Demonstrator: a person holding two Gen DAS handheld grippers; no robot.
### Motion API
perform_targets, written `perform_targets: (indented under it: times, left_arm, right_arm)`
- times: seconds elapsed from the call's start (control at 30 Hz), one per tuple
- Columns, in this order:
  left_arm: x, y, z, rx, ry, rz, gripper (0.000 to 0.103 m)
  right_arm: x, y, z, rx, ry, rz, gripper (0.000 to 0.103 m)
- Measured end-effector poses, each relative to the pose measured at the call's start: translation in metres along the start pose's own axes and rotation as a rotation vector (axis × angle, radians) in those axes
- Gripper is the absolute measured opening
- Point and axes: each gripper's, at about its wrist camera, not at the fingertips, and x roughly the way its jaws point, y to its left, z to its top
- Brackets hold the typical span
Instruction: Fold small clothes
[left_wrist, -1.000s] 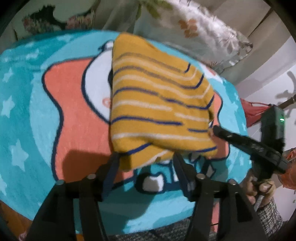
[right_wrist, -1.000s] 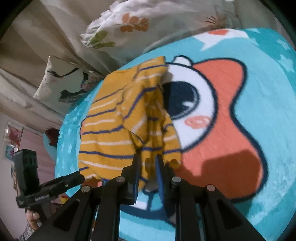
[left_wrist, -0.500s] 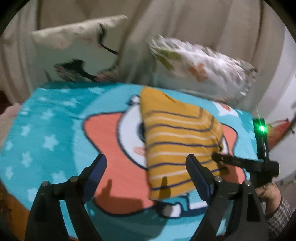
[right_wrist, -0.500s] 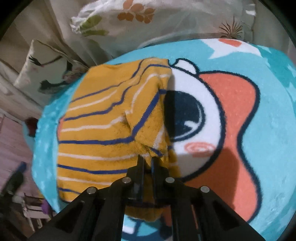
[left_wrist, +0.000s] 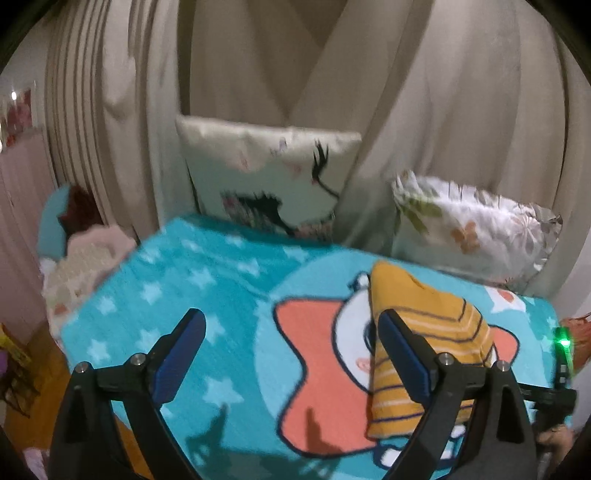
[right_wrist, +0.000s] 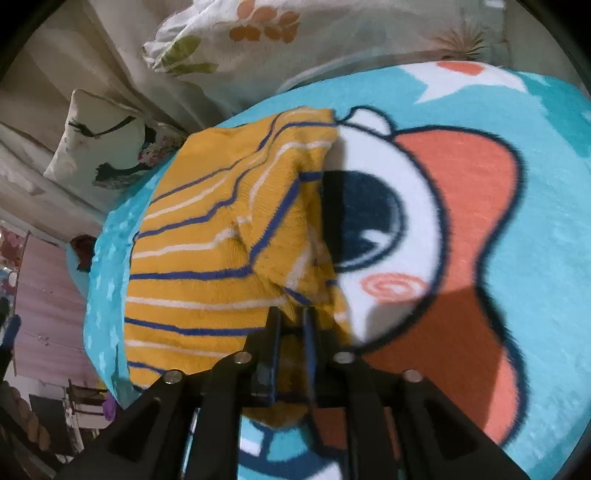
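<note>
We find the folded garment (right_wrist: 207, 258), a mustard knit with navy and white stripes, lying on the fleecy teal blanket (left_wrist: 192, 295), over the printed cartoon eye. The right gripper (right_wrist: 291, 321) sits at six o'clock of the garment; its jaws have just been opening, a narrow gap showing, with a raised knit fold between them, and we cannot tell whether the pads still press. The left gripper (left_wrist: 291, 354) stands clear above the blanket, jaws spread wide and having just been opening, nothing between. Two printed pillows (left_wrist: 273, 184) lean against pleated beige curtains (left_wrist: 258, 74) at twelve o'clock.
</note>
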Motion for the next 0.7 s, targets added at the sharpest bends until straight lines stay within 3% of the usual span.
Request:
perform_targets:
  times: [0.13, 0.2, 0.3, 0.4, 0.5, 0.57, 0.6, 0.67, 0.7]
  left_arm:
    - [-0.023, 0.005, 0.012, 0.012, -0.121, -0.020, 0.103]
    - [-0.034, 0.006, 0.016, 0.004, -0.195, -0.008, 0.103]
    - [-0.043, 0.011, 0.021, -0.042, -0.262, -0.005, 0.103]
    - [-0.034, 0.013, 0.032, -0.025, -0.165, -0.086, 0.103]
    - [-0.026, 0.010, 0.029, 0.031, -0.112, -0.105, 0.103]
    - [-0.026, 0.009, 0.020, 0.061, -0.093, -0.122, 0.103]
    - [-0.025, 0.008, 0.014, 0.073, -0.082, -0.131, 0.103]
    - [-0.022, 0.007, 0.003, 0.101, -0.055, -0.138, 0.103]
    - [-0.017, 0.006, -0.003, 0.118, -0.020, -0.143, 0.103]
  right_arm:
    - [-0.044, -0.010, -0.002, 0.069, -0.114, -0.055, 0.046]
    - [-0.062, -0.001, 0.004, 0.070, -0.172, -0.056, 0.046]
    - [-0.063, 0.032, 0.018, 0.013, -0.178, -0.014, 0.046]
    - [-0.027, 0.060, 0.031, -0.049, -0.103, 0.006, 0.046]
    - [0.024, 0.061, 0.044, -0.053, -0.026, -0.128, 0.047]
    - [0.046, 0.049, 0.049, -0.027, -0.005, -0.219, 0.075]
    - [0.052, 0.037, 0.050, 0.025, 0.017, -0.211, 0.092]
    - [0.045, 0.018, 0.047, 0.163, 0.024, -0.123, 0.091]
    - [0.035, 0.014, 0.042, 0.197, 0.008, -0.091, 0.085]
